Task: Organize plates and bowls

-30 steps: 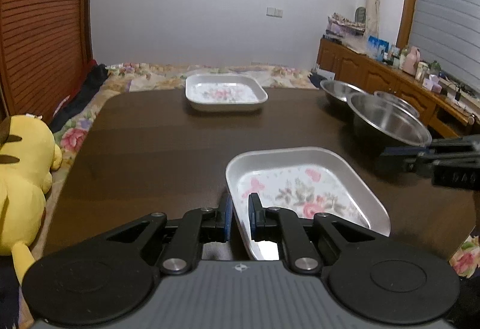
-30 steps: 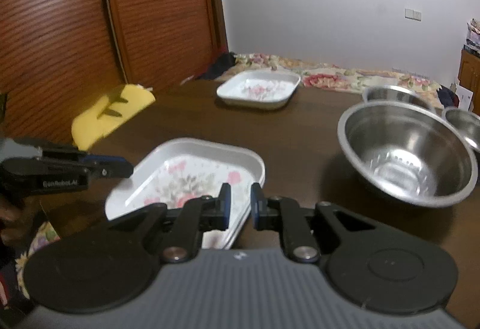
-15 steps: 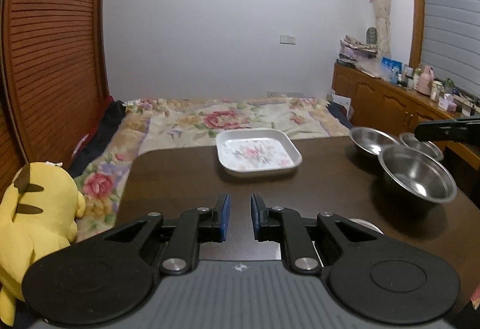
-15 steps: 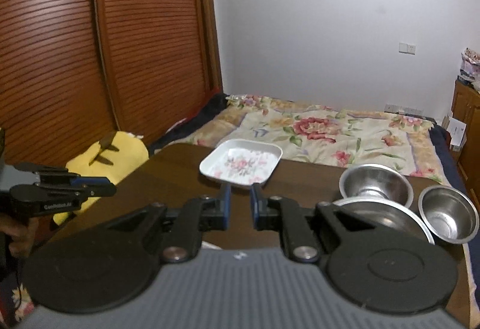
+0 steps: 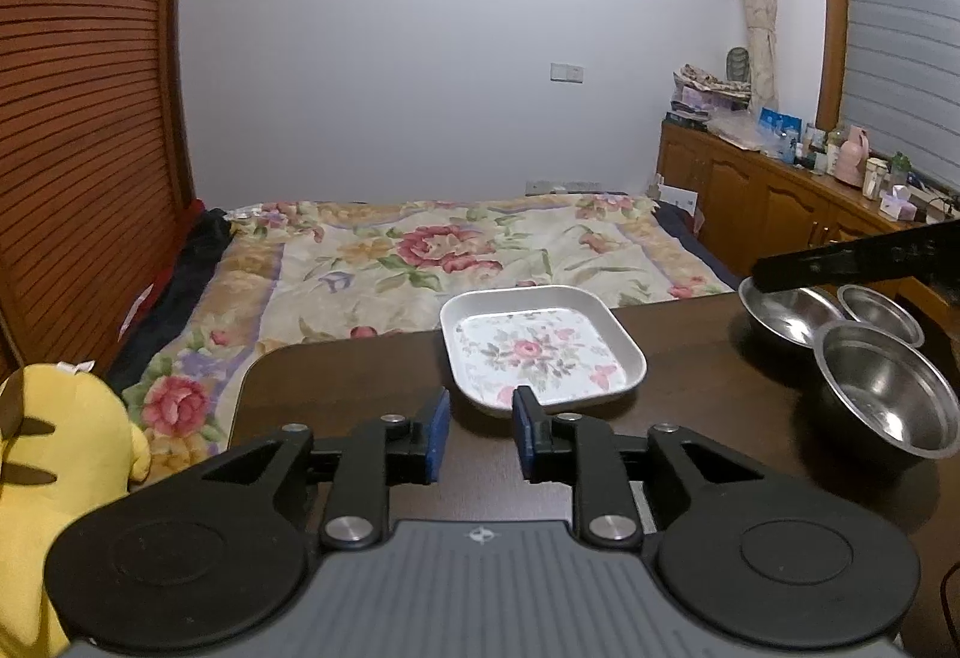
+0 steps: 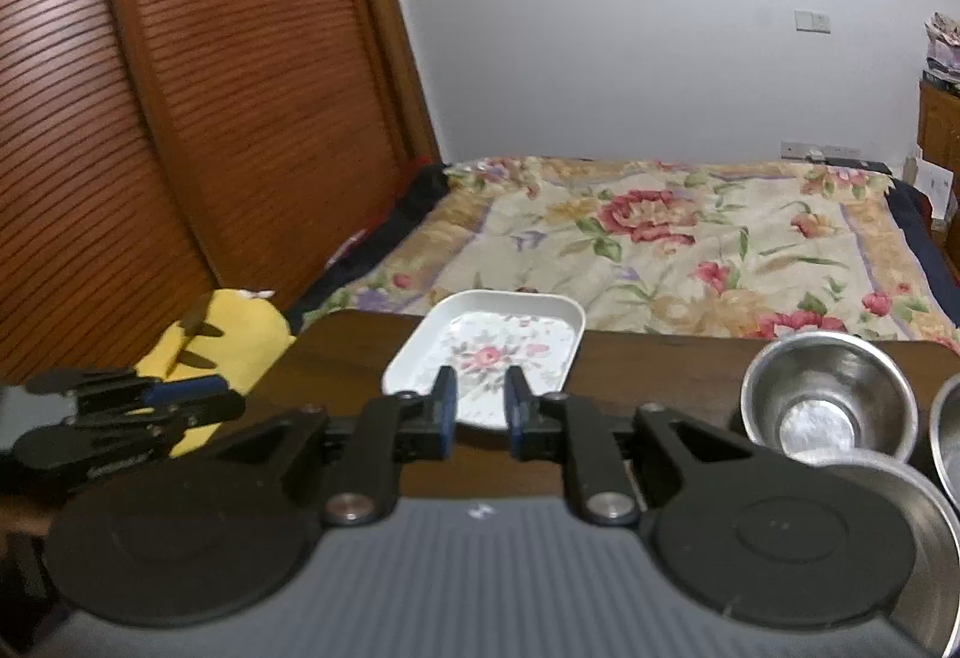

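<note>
Three steel bowls (image 5: pixel 882 394) in left view — left claw (image 6: pixel 234 397) only in right.

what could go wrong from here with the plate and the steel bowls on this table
1. The floral plate sits close to the table's far edge, beside the bed; a push while gripping it could slide it off.
2. The three steel bowls are crowded together at the right, so reaching for one may knock the others.
3. Both hand-held grippers, left and right, are opening with nothing between the jaws and aimed at the same plate, so they might collide.
</note>
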A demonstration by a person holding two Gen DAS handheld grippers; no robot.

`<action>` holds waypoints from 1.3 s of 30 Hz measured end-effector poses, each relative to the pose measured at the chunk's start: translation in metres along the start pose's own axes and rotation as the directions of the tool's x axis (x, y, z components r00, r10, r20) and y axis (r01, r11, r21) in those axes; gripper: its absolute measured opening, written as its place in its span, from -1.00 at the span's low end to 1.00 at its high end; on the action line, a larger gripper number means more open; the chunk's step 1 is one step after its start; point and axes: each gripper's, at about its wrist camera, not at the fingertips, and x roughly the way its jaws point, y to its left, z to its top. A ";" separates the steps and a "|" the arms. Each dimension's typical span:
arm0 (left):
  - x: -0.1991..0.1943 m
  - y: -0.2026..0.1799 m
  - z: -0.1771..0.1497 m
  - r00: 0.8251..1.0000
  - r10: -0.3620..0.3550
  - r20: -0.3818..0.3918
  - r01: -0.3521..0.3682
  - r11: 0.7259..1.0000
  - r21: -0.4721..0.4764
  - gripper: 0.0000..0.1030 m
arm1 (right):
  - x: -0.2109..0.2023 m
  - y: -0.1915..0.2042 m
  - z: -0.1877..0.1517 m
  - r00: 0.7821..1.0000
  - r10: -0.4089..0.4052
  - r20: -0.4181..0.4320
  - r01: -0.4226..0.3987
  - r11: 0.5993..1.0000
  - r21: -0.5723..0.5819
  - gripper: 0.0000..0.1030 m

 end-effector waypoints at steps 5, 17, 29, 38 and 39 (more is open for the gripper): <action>0.026 0.003 0.010 1.000 -0.009 -0.015 0.010 1.000 0.014 -0.38 | 0.029 -0.009 0.011 0.997 -0.067 -0.033 0.067 0.998 0.003 -0.14; 0.096 0.027 0.009 0.995 -0.030 -0.097 0.028 0.999 -0.019 -0.38 | 0.096 -0.034 0.016 0.968 -0.119 -0.219 0.131 0.991 0.041 -0.22; 0.127 0.021 0.015 0.989 -0.079 -0.125 0.071 0.995 -0.072 -0.39 | 0.121 -0.028 0.015 0.953 -0.090 -0.289 0.096 0.995 0.007 -0.32; 0.143 0.022 0.009 0.983 -0.057 -0.173 0.045 0.997 -0.070 -0.59 | 0.138 -0.027 0.013 0.934 -0.115 -0.338 0.126 0.992 0.012 -0.48; 0.144 0.023 0.008 0.983 -0.052 -0.178 0.041 0.997 -0.069 -0.61 | 0.139 -0.028 0.012 0.932 -0.120 -0.343 0.131 0.991 0.010 -0.48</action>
